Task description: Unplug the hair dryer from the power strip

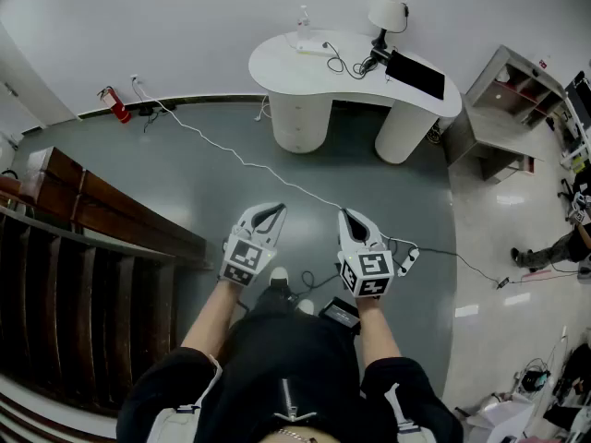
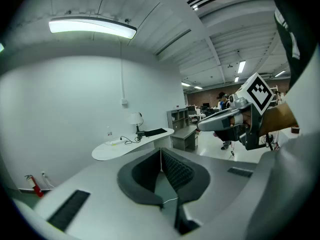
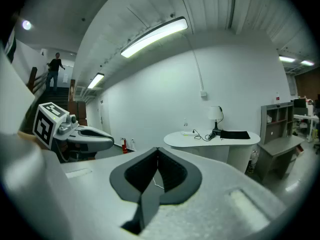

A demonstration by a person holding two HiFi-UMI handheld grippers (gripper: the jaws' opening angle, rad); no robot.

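Note:
A white power strip (image 1: 312, 46) lies on the far white curved table (image 1: 277, 63), with a black cable running right to a dark object by the lamp base (image 1: 377, 58); it is too small to tell whether this is the hair dryer. Both grippers hang in front of the person, well short of the table. My left gripper (image 1: 275, 210) is shut with nothing in it, its pads meeting (image 2: 161, 152). My right gripper (image 1: 344, 214) is also shut and empty (image 3: 158, 152). Each gripper view shows the other gripper beside it and the power strip (image 3: 188, 132) far ahead.
A white lamp (image 1: 388, 12) and a black mat (image 1: 417, 74) share the table. A white cable (image 1: 240, 160) crosses the grey floor from the wall. A red fire extinguisher (image 1: 117, 107) stands at the wall, wooden stairs (image 1: 83, 247) at left, a grey shelf (image 1: 508, 100) at right.

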